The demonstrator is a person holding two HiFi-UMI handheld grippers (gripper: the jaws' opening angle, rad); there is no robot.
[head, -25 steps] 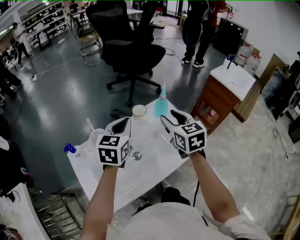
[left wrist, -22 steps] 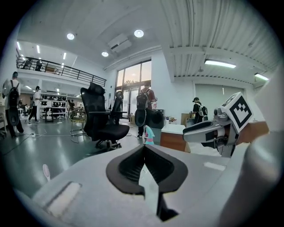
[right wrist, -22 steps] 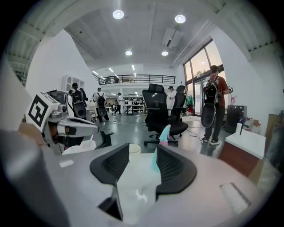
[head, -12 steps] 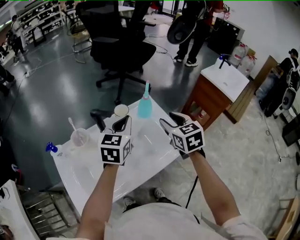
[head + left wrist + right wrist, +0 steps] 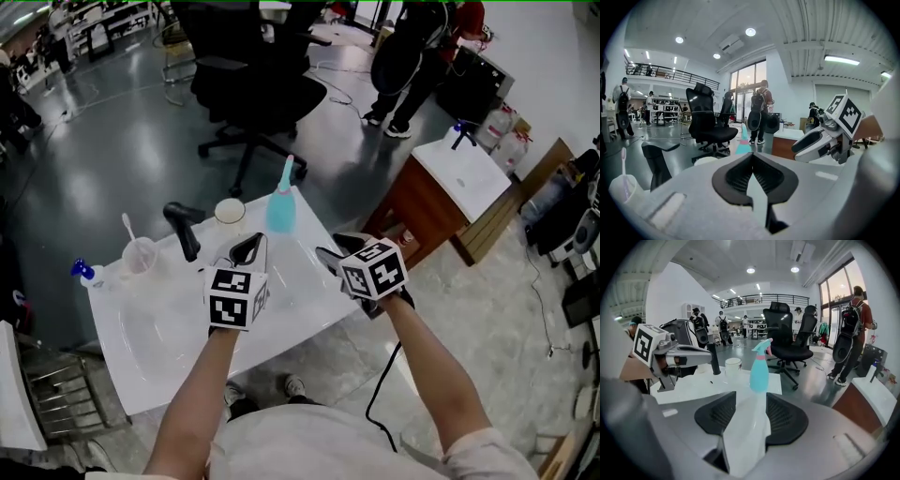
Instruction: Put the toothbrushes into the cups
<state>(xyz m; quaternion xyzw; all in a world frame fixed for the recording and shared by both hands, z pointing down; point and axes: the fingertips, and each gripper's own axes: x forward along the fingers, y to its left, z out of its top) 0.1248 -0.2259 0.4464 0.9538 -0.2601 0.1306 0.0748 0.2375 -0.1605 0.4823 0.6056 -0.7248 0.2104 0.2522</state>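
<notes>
Small blue object (image 5: 82, 272) at the far left edge of the white sink counter (image 5: 169, 328). Just right of it is a clear cup (image 5: 141, 255) with a toothbrush (image 5: 126, 228) standing in it, head up, leaning to 11 o'clock. That's at about 10 o'clock from the left gripper (image 5: 249, 246) and well apart from it. Next comes a black faucet (image 5: 184, 228), then an empty-looking white cup (image 5: 229, 211) at 11 o'clock from the left gripper, near it. A teal spray bottle (image 5: 279, 208) stands at 1 o'clock.

Left gripper: jaw tips meet, nothing between them, held over the counter middle. Right gripper (image 5: 332, 247): jaws apart, empty, only bare counter in the gap, spray bottle straight ahead at 12 o'clock in its own view.

No loose toothbrush visible in any view. One cup looks filled, the white cup not, so the task is likely partly done.

Handling, as a guess: the toothbrush is light, thin, stiff plastic with a smooth handle, so it may swivel in the jaws. Grip it mid-handle, across the flat sides, not on the bristles. The cups look light and tippy, so lower the brush in and avoid knocking the rim.
</notes>
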